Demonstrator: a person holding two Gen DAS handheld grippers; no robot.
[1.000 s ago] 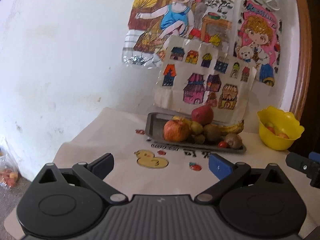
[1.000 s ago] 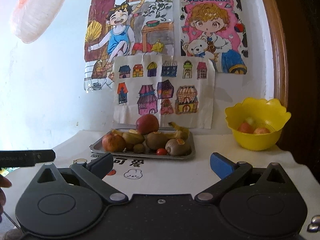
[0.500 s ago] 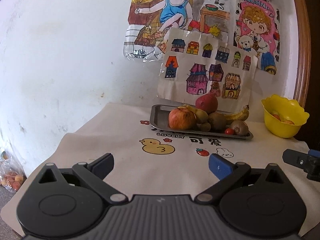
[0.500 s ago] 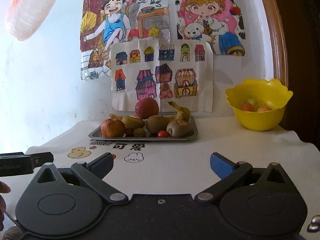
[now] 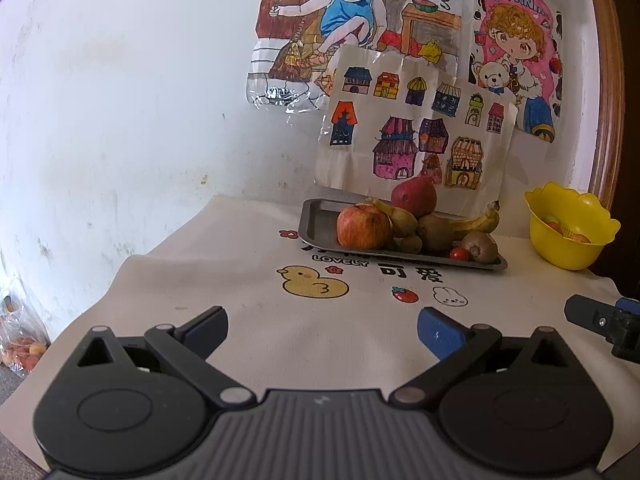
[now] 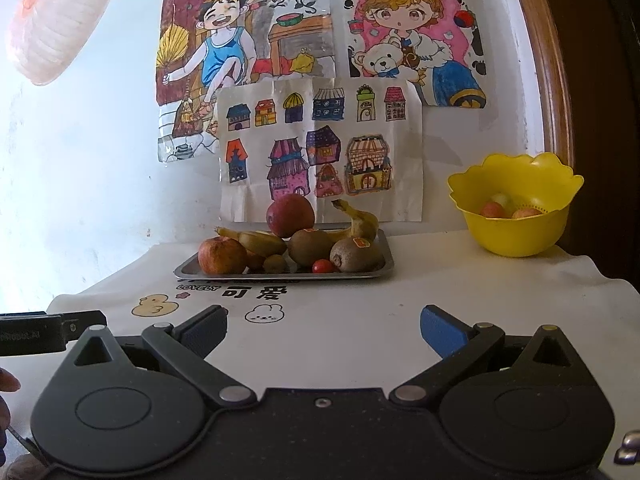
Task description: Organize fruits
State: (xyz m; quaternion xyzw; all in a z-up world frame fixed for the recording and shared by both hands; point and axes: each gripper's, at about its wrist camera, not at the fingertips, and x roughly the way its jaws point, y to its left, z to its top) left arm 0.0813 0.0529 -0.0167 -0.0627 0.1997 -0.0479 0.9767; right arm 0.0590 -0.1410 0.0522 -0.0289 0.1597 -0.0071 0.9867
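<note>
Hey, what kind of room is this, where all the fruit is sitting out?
Most likely a home, perhaps a child's corner: hand-coloured drawings are taped to a scuffed white wall, the table wears a cartoon duck-and-bunny cloth, and fruit sits on a metal tray beside a yellow bowl.

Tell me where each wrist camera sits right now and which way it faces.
Left wrist: sits on the left gripper, facing the metal tray of fruit from its left; own jaws open, the right gripper's tip shows at the right edge.
Right wrist: sits on the right gripper, facing the tray nearly head-on; own jaws open, the left gripper and a fingertip show at left.
Shared: tray, yellow bowl, wall drawings.
</note>
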